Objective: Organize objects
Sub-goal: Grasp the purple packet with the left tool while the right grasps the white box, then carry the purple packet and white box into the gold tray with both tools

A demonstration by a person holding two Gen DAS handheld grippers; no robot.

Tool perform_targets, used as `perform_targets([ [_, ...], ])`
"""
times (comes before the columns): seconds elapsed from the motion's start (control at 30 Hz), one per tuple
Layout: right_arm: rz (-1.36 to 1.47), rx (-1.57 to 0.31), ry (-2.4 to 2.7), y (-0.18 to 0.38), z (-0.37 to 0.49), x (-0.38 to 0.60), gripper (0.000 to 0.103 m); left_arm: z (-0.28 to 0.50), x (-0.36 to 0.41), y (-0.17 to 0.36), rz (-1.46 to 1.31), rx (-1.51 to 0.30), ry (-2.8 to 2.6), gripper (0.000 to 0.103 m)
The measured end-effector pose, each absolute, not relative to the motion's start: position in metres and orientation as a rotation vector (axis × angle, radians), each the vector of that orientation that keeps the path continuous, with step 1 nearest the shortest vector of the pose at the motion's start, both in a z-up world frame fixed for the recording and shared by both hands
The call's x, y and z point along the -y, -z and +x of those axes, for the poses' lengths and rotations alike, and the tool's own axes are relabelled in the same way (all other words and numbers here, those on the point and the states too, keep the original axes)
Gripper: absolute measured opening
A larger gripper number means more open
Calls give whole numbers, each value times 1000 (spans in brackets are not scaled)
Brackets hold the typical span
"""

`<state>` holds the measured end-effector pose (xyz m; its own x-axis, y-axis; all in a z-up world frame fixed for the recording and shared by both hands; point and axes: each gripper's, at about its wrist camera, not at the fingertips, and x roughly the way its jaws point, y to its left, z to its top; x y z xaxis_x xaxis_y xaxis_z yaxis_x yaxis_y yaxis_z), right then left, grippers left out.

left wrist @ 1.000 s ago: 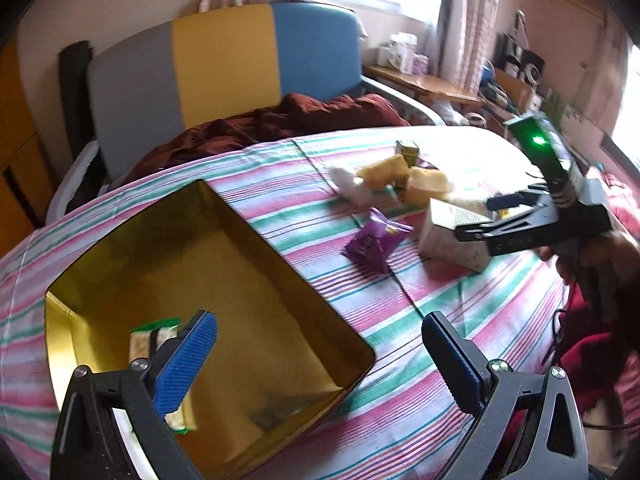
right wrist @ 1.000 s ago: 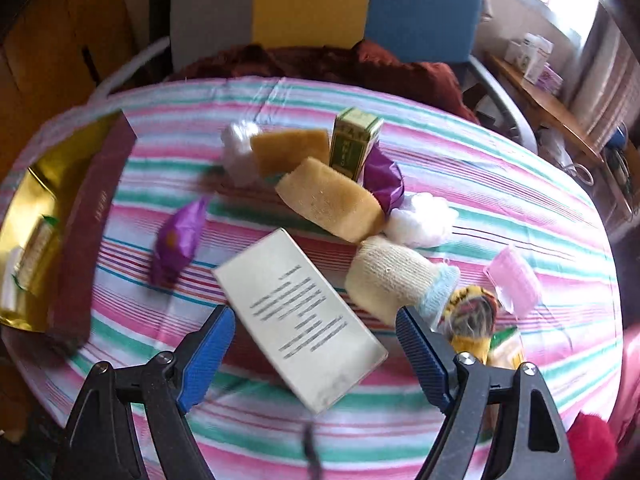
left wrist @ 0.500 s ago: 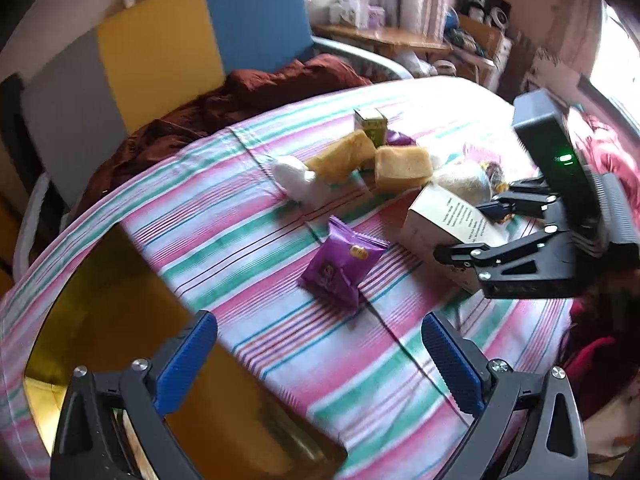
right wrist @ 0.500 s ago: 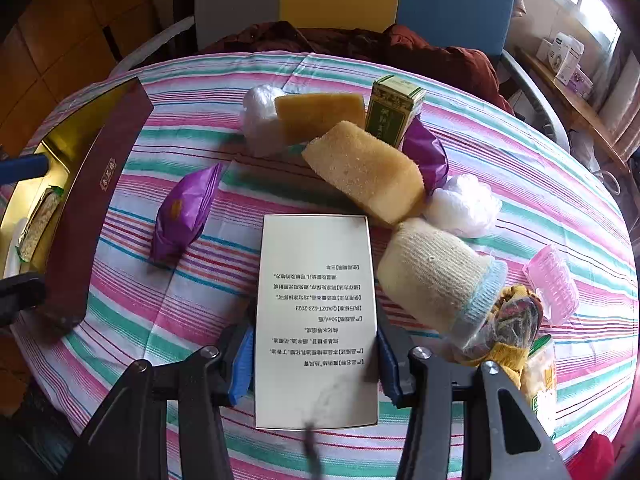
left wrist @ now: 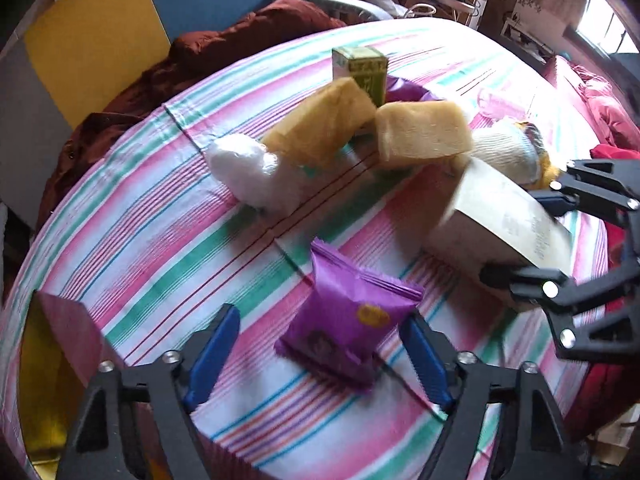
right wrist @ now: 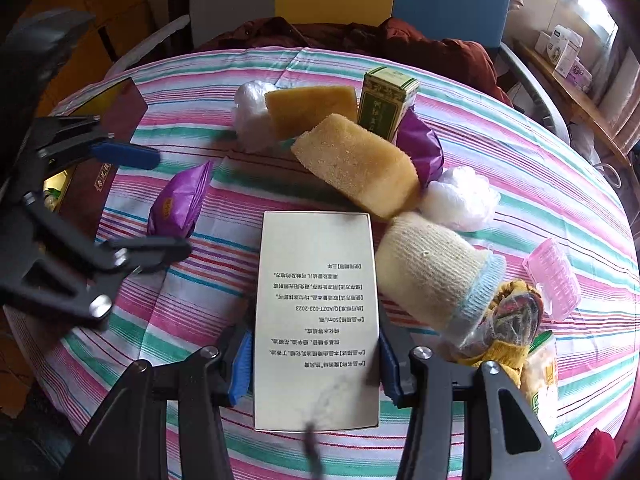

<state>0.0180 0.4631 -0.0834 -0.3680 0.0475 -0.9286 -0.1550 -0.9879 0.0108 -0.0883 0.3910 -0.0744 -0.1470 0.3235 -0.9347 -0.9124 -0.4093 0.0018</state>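
With the right gripper (right wrist: 316, 364) clamped on the near end of the white printed carton (right wrist: 316, 312) and the left gripper (left wrist: 320, 348) spread wide around the purple snack packet (left wrist: 348, 320), the next move is probably squeezing that packet for the gold-lined box (left wrist: 40, 360) at far left.

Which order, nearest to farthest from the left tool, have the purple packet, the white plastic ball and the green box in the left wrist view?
1. purple packet, between the left tool fingers.
2. white plastic ball, farther, left of centre.
3. green box, at the far back.
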Motion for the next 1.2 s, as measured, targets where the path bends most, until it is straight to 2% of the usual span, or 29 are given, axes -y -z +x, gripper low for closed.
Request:
perform_targets([
  [0.03, -1694, -145, -2496, 84, 18, -463, 51, -89, -393, 77, -1189, -766, -1704, 68],
  [0.1, -1697, -142, -2492, 86, 18, -463, 51, -86, -396, 79, -1191, -766, -1685, 47],
  [0.17, -1695, -140, -2500, 85, 18, -463, 50, -81, -394, 78, -1171, -764, -1689, 45],
  [0.43, -1635, -174, -2576, 74, 21, -462, 50, -51, -352, 36, -1092, -535, -1782, 44],
  [0.7, -1544, -234, -2689, 49, 27, -450, 50, -57, -256, -16, -1033, -310, -1985, 45],
  [0.97, -1504, -230, -2853, 8, 7, -385, 50, -106, -141, -14, -1110, -198, -2298, 45],
  [1.03, -1530, -219, -2908, 3, -8, -356, 50, -120, -120, -7, -1144, -188, -2365, 48],
  [1.2, -1585, -241, -2977, 4, -57, -287, 50, -141, -78, 0, -1171, -169, -2522, 74],
])
